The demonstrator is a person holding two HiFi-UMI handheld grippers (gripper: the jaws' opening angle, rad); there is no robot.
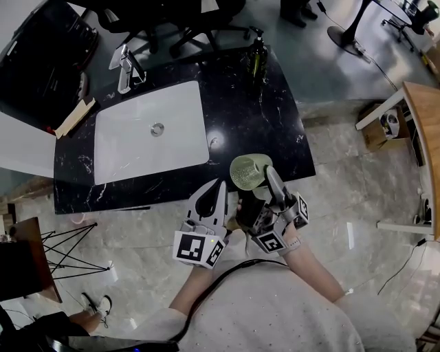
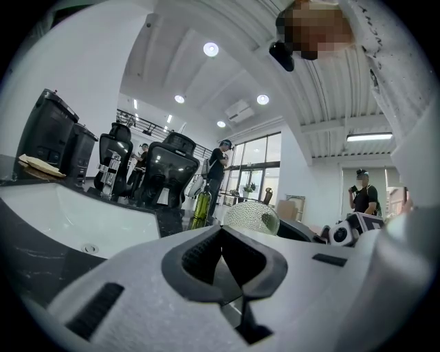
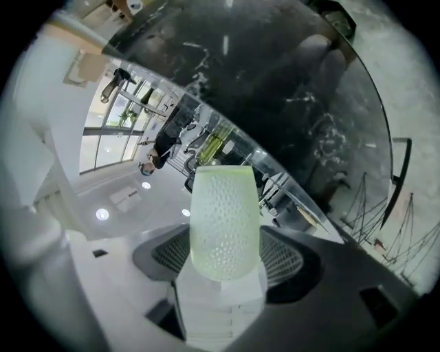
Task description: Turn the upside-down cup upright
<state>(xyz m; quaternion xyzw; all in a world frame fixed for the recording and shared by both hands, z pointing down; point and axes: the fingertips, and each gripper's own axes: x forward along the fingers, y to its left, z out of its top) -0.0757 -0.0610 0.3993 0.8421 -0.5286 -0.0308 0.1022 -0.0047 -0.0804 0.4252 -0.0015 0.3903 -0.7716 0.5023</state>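
Observation:
A pale green dimpled cup [image 1: 247,171] hangs in the air over the front edge of the black marble counter [image 1: 265,117]. It is tilted, with one round end turned up toward the head camera. My right gripper [image 1: 260,180] is shut on the cup [image 3: 225,220], its jaws pressing on the rounded near end while the rimmed end points away. The right gripper view shows the counter overhead, so this gripper is rolled over. My left gripper [image 1: 218,190] stays just left of the cup, shut and holding nothing. The cup [image 2: 252,216] shows beyond the left gripper [image 2: 223,260].
A white sink [image 1: 151,130] is set into the counter, with a chrome faucet [image 1: 127,69] behind it. A green bottle [image 1: 258,58] stands at the counter's back edge. A wooden board [image 1: 75,117] lies at the left end. Office chairs [image 1: 172,20] stand behind.

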